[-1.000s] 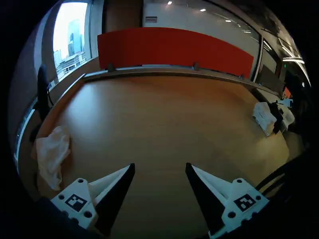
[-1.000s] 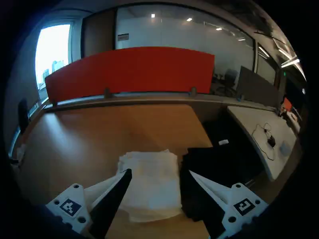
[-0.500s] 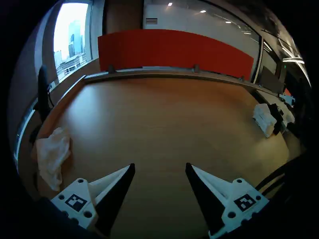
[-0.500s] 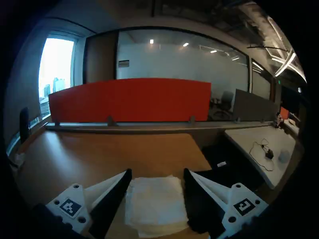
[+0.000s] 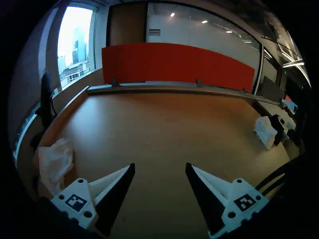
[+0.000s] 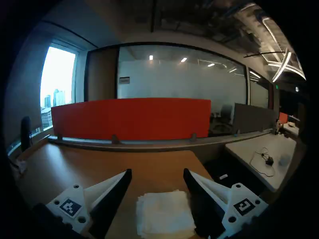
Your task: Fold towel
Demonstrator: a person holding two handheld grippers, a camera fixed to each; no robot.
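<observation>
In the left gripper view the left gripper is apart over the table, with a crumpled towel at lower left partly hidden by one finger; in the right gripper view the right gripper is apart, with a folded towel at bottom centre, its lower edge cut off.

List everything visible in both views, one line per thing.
crumpled towel: 1, white, left edge of the table
folded towel stack: 1, white, near the table's right edge
table: 1, brown wood, under both tools
partition: 1, red, along the table's far edge
window: 1, bright, far left wall
side desk: 1, white, right of the table
cable: 1, dark, on the side desk
left tool: 1, white and black, open and empty over bare table
right tool: 1, white and black, open, folded stack seen between its fingers, not gripped
</observation>
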